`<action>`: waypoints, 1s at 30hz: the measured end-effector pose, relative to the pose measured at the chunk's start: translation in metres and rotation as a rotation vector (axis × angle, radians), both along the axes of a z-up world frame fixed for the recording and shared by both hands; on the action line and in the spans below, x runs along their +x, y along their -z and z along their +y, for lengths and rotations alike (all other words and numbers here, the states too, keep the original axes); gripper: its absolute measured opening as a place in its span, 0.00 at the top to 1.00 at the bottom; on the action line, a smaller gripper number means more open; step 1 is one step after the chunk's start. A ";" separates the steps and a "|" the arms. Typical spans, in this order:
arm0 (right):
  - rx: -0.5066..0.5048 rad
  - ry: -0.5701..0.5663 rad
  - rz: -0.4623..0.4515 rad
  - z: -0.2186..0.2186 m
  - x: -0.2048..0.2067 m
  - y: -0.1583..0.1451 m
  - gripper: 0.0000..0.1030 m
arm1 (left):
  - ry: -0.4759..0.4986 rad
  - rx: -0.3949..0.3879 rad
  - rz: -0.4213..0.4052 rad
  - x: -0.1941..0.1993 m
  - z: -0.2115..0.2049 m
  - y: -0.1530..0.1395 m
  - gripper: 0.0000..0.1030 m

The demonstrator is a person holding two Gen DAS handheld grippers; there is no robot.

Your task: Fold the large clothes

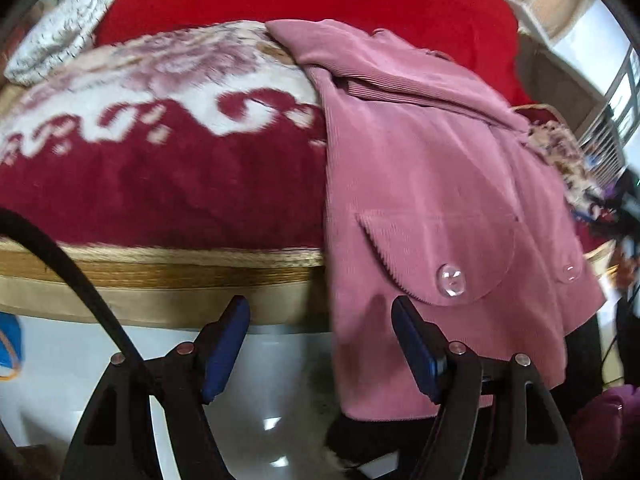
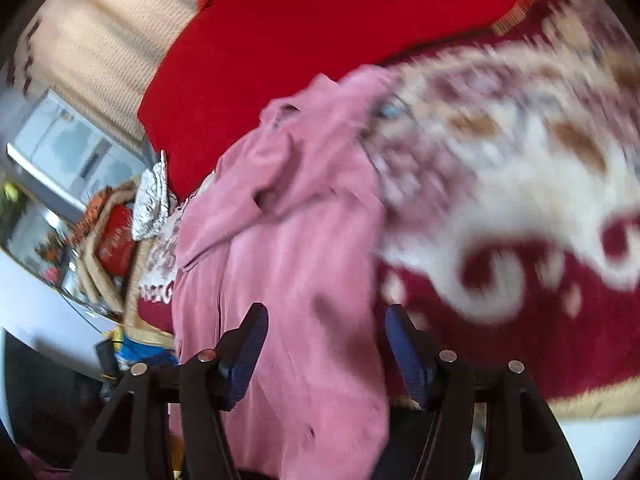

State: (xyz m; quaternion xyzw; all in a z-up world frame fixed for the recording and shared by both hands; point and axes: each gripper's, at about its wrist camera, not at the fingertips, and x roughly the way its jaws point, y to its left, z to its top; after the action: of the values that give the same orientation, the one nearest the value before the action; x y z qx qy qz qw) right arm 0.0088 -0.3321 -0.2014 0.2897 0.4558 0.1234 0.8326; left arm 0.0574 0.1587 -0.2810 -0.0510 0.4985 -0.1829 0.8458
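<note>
So the pink corduroy coat (image 1: 432, 184) is draped over the right half of the left wrist frame, its hem hanging off the edge of the patterned red blanket (image 1: 160, 176) toward the floor. Left gripper (image 1: 320, 344) is spread wide, empty, at the hem's left edge; right gripper (image 2: 326, 344) is also spread, with coat fabric between its pads but not pinched. My worry: with that much hanging over, a shallow one-layer grab could drag the whole coat off the bed, or snag the pocket flap (image 1: 436, 256) and its clear button (image 1: 452, 279).
</note>
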 end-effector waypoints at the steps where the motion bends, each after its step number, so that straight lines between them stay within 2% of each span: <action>1: 0.031 0.015 0.015 -0.006 -0.005 0.008 0.37 | -0.009 -0.028 0.003 0.003 0.001 0.004 0.34; 2: 0.066 0.031 0.033 -0.012 -0.011 0.016 0.37 | -0.011 -0.063 0.006 0.006 0.001 0.006 0.40; 3: 0.104 0.042 0.047 -0.018 -0.015 0.024 0.37 | -0.010 -0.091 0.011 0.009 0.002 0.009 0.54; 4: 0.143 0.047 0.059 -0.021 -0.018 0.031 0.37 | -0.010 -0.102 0.016 0.012 0.003 0.011 0.60; 7: 0.211 0.050 0.093 -0.024 -0.020 0.047 0.36 | -0.019 -0.113 0.013 0.017 0.000 0.013 0.58; 8: 0.238 0.046 0.102 -0.023 -0.019 0.052 0.35 | -0.022 -0.123 0.022 0.018 0.001 0.014 0.53; 9: 0.259 0.039 0.111 -0.021 -0.018 0.056 0.36 | -0.024 -0.142 0.040 0.018 0.003 0.016 0.40; 10: 0.272 0.034 0.117 -0.019 -0.016 0.059 0.35 | -0.029 -0.164 0.055 0.018 0.009 0.018 0.32; 12: 0.289 0.018 0.123 -0.011 -0.013 0.063 0.36 | -0.030 -0.195 0.080 0.017 0.012 0.022 0.28; 15: 0.300 -0.019 0.131 0.002 -0.006 0.066 0.36 | 0.000 -0.267 0.155 0.024 0.015 0.035 0.28; 18: 0.285 -0.065 0.133 0.021 0.001 0.064 0.36 | 0.029 -0.301 0.198 0.027 0.013 0.047 0.28; 19: 0.263 -0.077 0.128 0.028 0.004 0.062 0.38 | 0.034 -0.311 0.198 0.028 0.013 0.048 0.30; 20: 0.255 -0.088 0.121 0.034 0.005 0.060 0.45 | 0.037 -0.324 0.196 0.028 0.013 0.050 0.30; 21: 0.256 -0.109 0.111 0.041 0.006 0.058 0.50 | 0.043 -0.339 0.194 0.028 0.013 0.051 0.39; 22: 0.247 -0.132 0.104 0.048 0.007 0.057 0.57 | 0.049 -0.349 0.196 0.027 0.015 0.053 0.54; 24: 0.187 -0.150 0.126 0.060 0.009 0.058 0.58 | 0.058 -0.372 0.205 0.025 0.016 0.058 0.62; 26: 0.136 -0.160 0.141 0.068 0.013 0.057 0.58 | 0.070 -0.366 0.200 0.021 0.011 0.059 0.62; 27: 0.132 -0.164 0.146 0.070 0.014 0.057 0.58 | 0.070 -0.358 0.199 0.020 0.008 0.061 0.59; 28: 0.127 -0.169 0.147 0.072 0.015 0.055 0.58 | 0.068 -0.362 0.212 0.021 0.008 0.062 0.50; 30: 0.100 -0.185 0.137 0.080 0.015 0.050 0.63 | 0.068 -0.382 0.224 0.025 0.004 0.062 0.48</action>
State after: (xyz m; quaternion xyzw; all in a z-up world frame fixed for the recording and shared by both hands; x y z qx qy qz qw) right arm 0.0241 -0.2525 -0.2516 0.2954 0.5294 0.2020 0.7692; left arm 0.0825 0.1624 -0.3434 -0.2136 0.5470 -0.2957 0.7535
